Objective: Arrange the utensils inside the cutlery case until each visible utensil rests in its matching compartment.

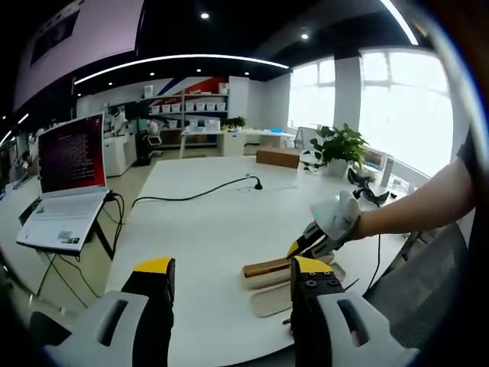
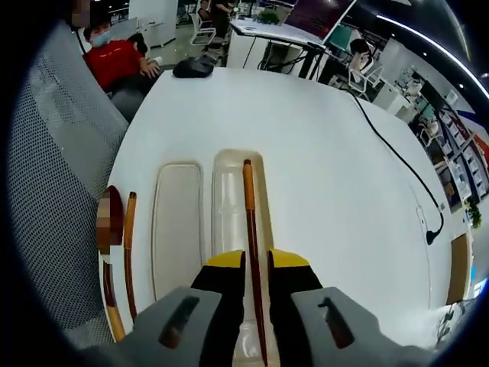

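Near the surface's front edge, the right gripper [image 2: 257, 264] has its fingers closed narrow on a long wooden chopstick [image 2: 250, 229], holding it over the open cutlery case [image 2: 229, 172]. This looks like the placing step: lower it flat into that long compartment, then let go. The lid [image 2: 177, 222] lies just beside; more wooden utensils [image 2: 128, 245] wait at the edge. The left gripper [image 1: 233, 279] hovers wide, empty.

Lower end of chopstick [image 2: 250, 229] behind right tool [image 2: 256, 269]
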